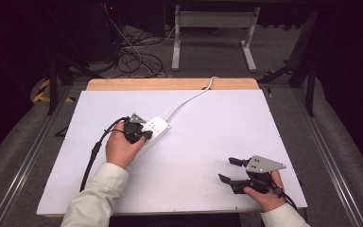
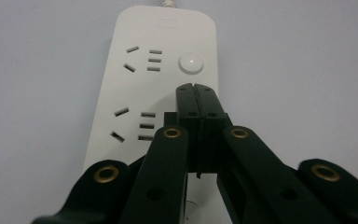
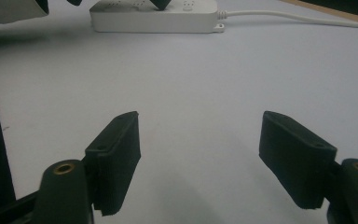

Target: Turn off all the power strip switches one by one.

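Near the front right corner of the white surface (image 1: 208, 142), the right tongs (image 1: 231, 169) are resting low with their two black jaws standing wide apart and nothing sitting between them. Farther in, toward the left side of the surface, the left tongs (image 1: 144, 137) are pointing down at the white power strip (image 1: 155, 128). Their jaws are pressed together, with the tips hovering over or touching the strip just below its round button (image 2: 190, 62); I cannot tell which. Some small raised writing is sitting at the strip's far end, too faint to read. The strip's white cord (image 1: 191, 98) is running off over the far edge.
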`<action>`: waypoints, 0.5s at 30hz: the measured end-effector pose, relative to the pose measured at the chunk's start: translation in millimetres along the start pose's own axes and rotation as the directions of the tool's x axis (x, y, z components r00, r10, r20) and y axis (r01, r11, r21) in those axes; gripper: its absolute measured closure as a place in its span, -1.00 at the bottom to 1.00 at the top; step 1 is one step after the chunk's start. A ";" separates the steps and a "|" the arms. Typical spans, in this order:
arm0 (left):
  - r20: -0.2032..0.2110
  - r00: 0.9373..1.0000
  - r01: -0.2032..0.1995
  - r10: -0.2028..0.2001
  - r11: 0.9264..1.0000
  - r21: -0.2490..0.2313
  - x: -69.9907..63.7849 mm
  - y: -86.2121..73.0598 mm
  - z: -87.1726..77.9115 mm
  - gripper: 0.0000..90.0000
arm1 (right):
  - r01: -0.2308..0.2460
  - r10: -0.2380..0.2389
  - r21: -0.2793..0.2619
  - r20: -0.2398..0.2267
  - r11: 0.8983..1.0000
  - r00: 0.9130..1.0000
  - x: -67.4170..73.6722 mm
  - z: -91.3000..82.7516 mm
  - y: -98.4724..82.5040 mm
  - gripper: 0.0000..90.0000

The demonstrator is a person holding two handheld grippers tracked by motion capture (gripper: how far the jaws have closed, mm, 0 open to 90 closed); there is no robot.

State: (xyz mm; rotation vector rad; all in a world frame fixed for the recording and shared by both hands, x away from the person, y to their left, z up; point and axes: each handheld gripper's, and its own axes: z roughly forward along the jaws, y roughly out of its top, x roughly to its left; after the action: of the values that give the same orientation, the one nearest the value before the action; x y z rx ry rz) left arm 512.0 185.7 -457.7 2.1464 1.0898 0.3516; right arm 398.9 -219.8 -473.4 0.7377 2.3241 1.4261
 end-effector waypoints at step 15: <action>-0.019 1.000 -0.015 0.015 1.000 -0.012 -4.8 -2.1 0.7 1.00 | -0.001 0.001 -0.001 0.001 1.000 1.000 0.7 0.1 -0.1 -0.34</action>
State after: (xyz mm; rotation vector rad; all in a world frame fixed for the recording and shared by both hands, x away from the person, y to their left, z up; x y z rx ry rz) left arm 508.1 182.5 -459.4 2.1460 1.0796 0.3850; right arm 398.3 -219.4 -473.6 0.7387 2.3229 1.4265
